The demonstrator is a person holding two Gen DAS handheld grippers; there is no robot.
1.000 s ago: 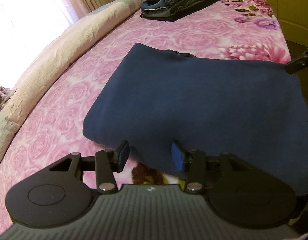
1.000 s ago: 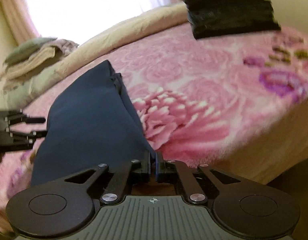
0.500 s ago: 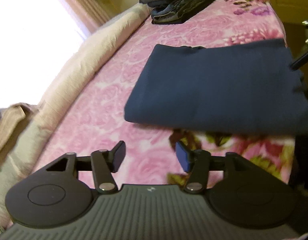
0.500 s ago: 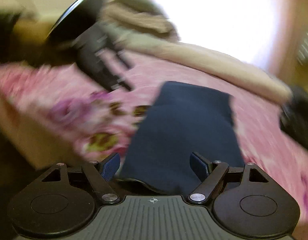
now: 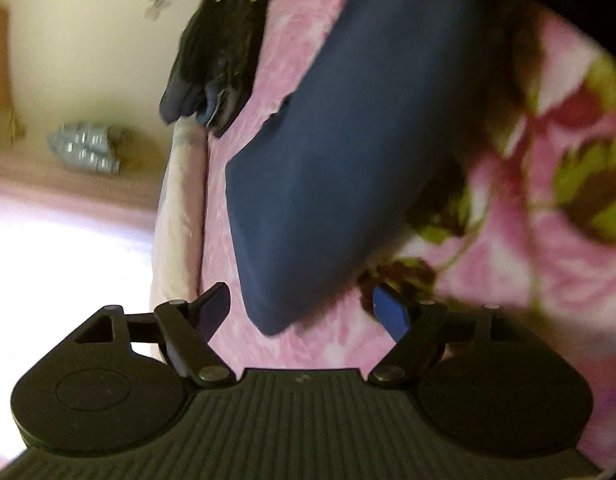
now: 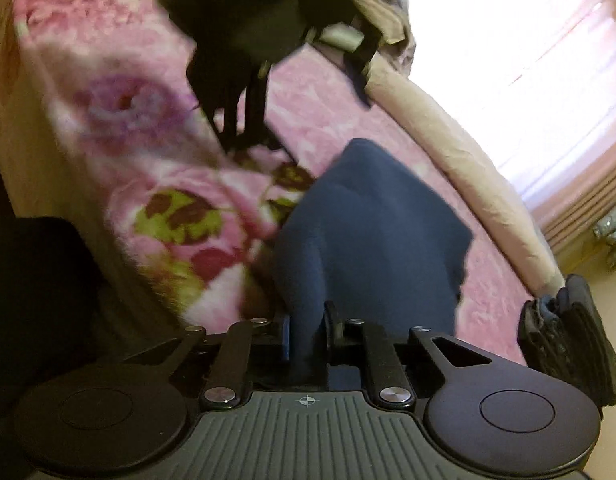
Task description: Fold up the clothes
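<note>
A folded navy garment (image 5: 348, 152) lies on the pink floral blanket (image 5: 508, 280). In the left wrist view its near corner sits between the fingers of my left gripper (image 5: 303, 312), whose jaws are opening; the pads stand clear of the cloth. In the right wrist view the navy garment (image 6: 372, 232) runs up from my right gripper (image 6: 310, 334), whose jaws are closing, with a raised fold of its near edge pinched between the pads. The left gripper (image 6: 243, 120) shows there as a dark blur beyond the garment's far end.
A stack of dark folded clothes (image 5: 211, 60) (image 6: 568, 340) rests further along the bed. A cream rolled quilt (image 5: 179, 208) (image 6: 448, 152) lines the window side. Beige clothes (image 6: 376, 0) are piled near the bright window. The bed's edge (image 6: 11, 120) drops off on the left.
Both views have rolled hard. My left gripper widened and dropped to the garment's corner. My right gripper swung along the garment, opened wide, then closed on its edge.
</note>
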